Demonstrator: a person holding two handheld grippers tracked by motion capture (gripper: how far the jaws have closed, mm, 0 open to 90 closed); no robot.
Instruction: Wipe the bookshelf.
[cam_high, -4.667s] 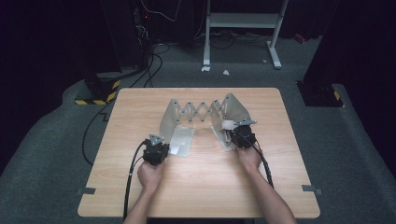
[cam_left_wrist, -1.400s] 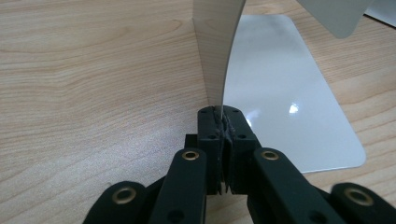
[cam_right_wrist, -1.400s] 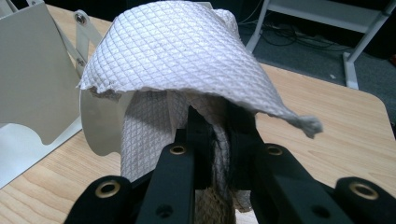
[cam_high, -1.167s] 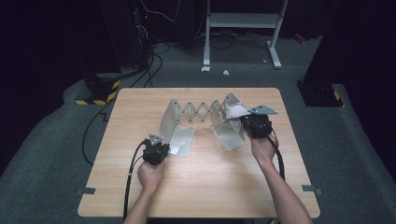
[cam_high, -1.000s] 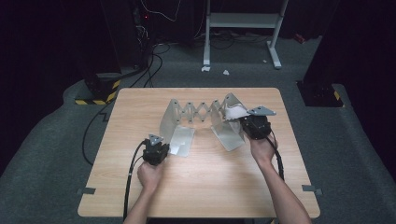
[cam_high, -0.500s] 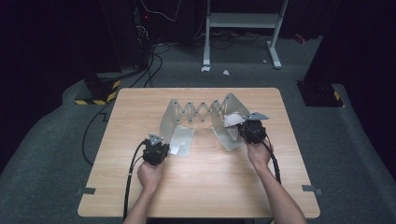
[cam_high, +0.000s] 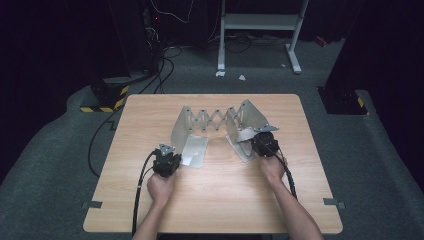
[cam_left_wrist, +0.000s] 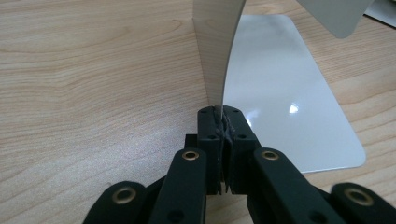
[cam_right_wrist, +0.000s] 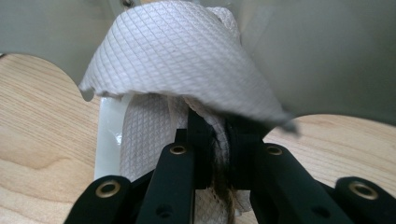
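A metal expanding rack (cam_high: 218, 121) stands at the centre of the wooden table (cam_high: 150, 115), its two end plates joined by a scissor lattice. The left gripper (cam_left_wrist: 218, 122), at the near left, has its jaws clamped on the thin edge of the rack's upright left plate (cam_left_wrist: 215, 46). The right gripper (cam_right_wrist: 215, 140), at the near right, pinches a white quilted cloth (cam_right_wrist: 177, 56) against the rack's right plate (cam_right_wrist: 322, 51).

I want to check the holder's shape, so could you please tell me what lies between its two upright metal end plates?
In the high view, a zigzag scissor lattice spans between the left end plate and the right end plate; bare table shows beneath.
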